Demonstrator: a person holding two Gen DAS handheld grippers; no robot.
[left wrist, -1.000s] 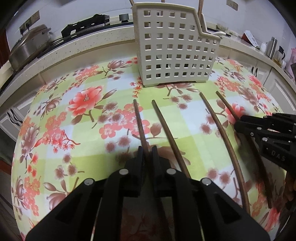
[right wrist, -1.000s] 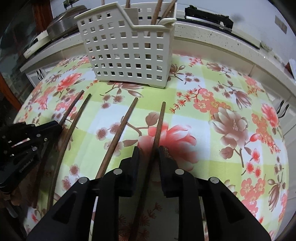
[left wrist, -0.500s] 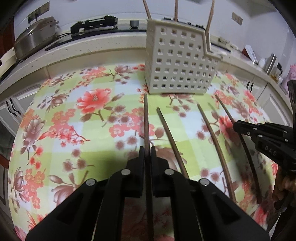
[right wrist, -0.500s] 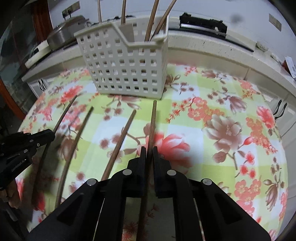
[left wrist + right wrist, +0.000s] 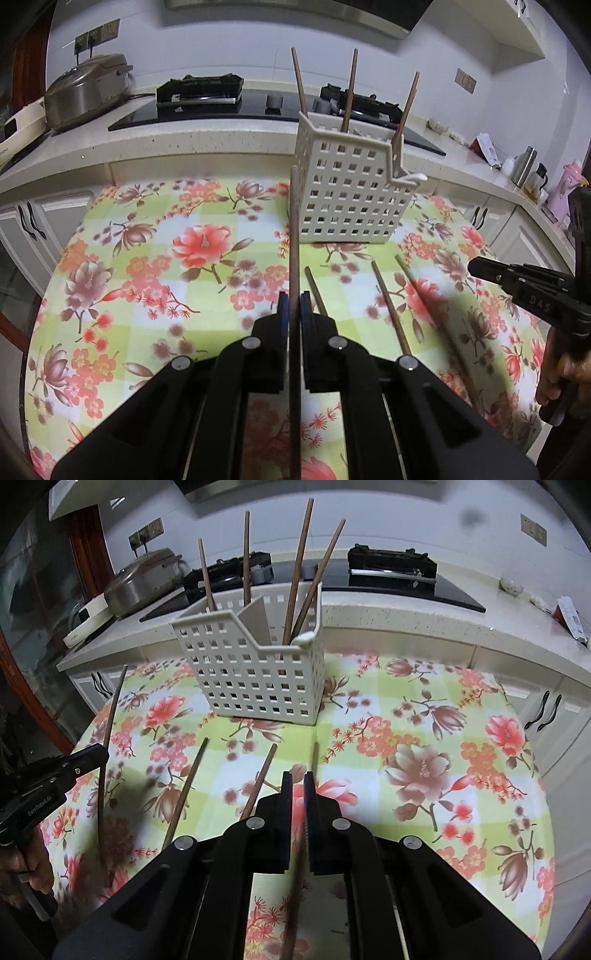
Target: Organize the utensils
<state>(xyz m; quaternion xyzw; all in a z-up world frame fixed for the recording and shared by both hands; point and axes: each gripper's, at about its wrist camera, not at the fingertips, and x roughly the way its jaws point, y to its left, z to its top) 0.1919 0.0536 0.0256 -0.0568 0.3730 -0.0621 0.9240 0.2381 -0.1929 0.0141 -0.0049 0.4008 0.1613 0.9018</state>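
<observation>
Each gripper is clamped on one brown chopstick, the left gripper [image 5: 294, 306] with its chopstick [image 5: 293, 236] raised near the white perforated utensil basket [image 5: 351, 192], the right gripper [image 5: 297, 786] pinching another chopstick [image 5: 314, 755], while two loose chopsticks [image 5: 184, 790] lie on the floral tablecloth [image 5: 424, 738] and four more chopsticks [image 5: 299, 568] stand in the basket.

White perforated basket [image 5: 258, 672]: stands on the floral tablecloth [image 5: 424, 768], four chopsticks upright inside. Two loose chopsticks [image 5: 184, 790] lie on the cloth in front of the basket. Right gripper [image 5: 297, 786]: nearer than the basket, jaws closed on a chopstick [image 5: 314, 755]. Left gripper [image 5: 85, 760]: left of the basket, clamped on a raised chopstick [image 5: 110, 716].
</observation>
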